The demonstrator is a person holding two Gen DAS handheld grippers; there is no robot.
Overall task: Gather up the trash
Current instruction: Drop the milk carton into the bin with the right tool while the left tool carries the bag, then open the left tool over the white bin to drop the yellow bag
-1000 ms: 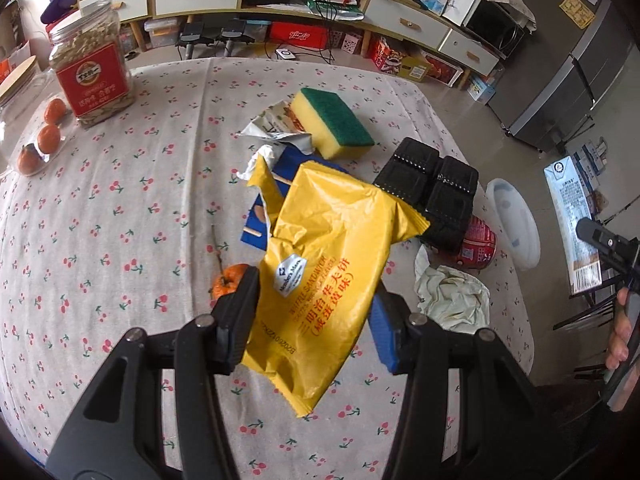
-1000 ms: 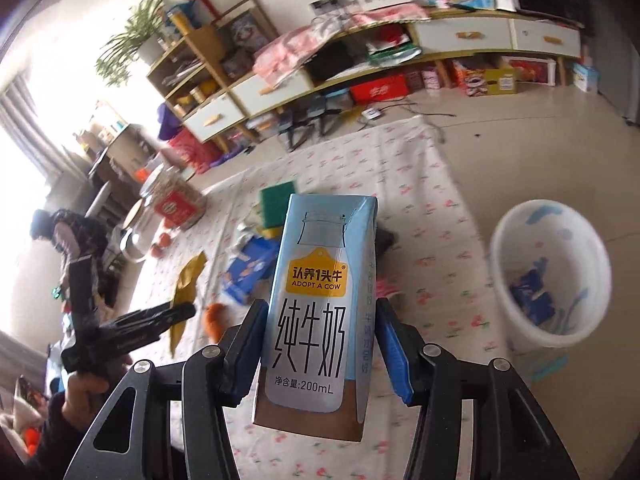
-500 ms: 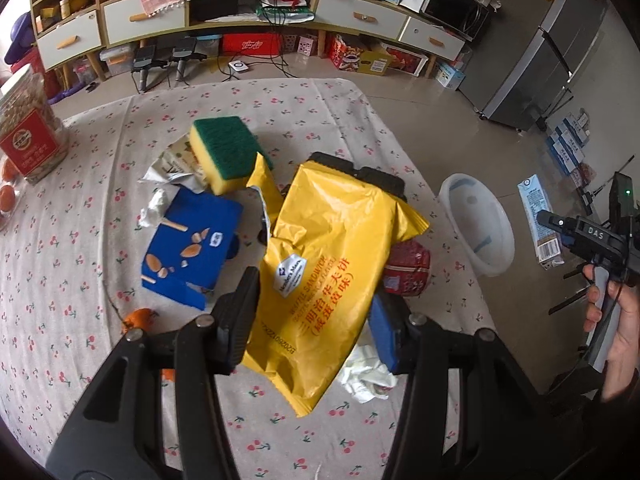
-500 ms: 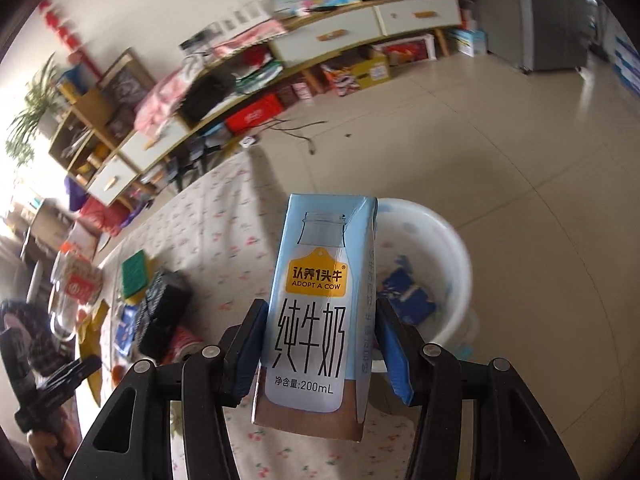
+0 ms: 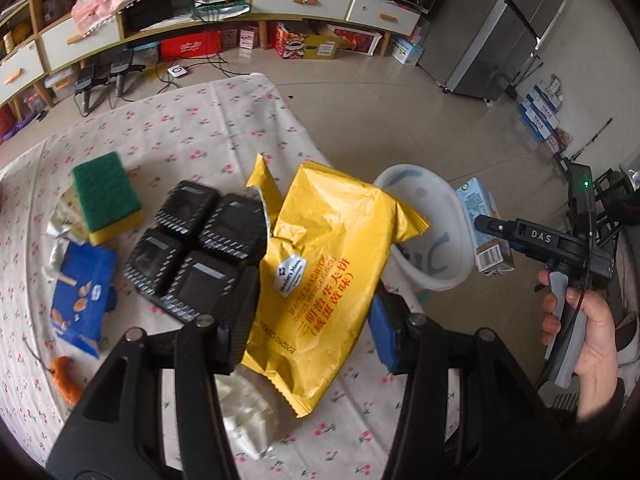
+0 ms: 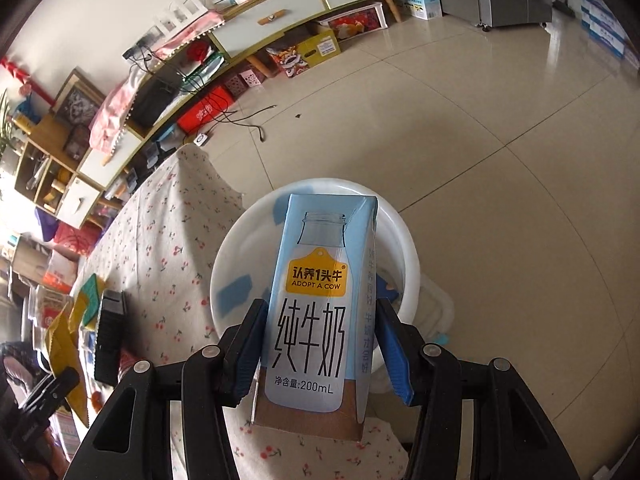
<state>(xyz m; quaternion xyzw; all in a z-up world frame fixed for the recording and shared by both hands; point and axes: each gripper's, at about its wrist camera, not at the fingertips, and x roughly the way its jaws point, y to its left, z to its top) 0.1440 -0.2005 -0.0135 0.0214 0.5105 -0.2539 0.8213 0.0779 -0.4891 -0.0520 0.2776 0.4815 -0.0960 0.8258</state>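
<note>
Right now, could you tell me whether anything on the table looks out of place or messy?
Yes. Litter lies scattered on the cherry-print tablecloth: a torn blue wrapper, crumpled white paper and a silver wrapper under the sponge. An orange piece that looks like fruit peel lies near the table's edge. Nothing looks spilled.

Soft daylight fills both views, brightest at the upper left of the right wrist view, where the wall washes out pale. The floor [image 5: 380, 92] shows a dull sheen. Fisheye bending curves the shelves and darkens the corners. The sponge [image 5: 106, 196] and table [image 5: 192, 128] items look slightly motion-blurred.
</note>
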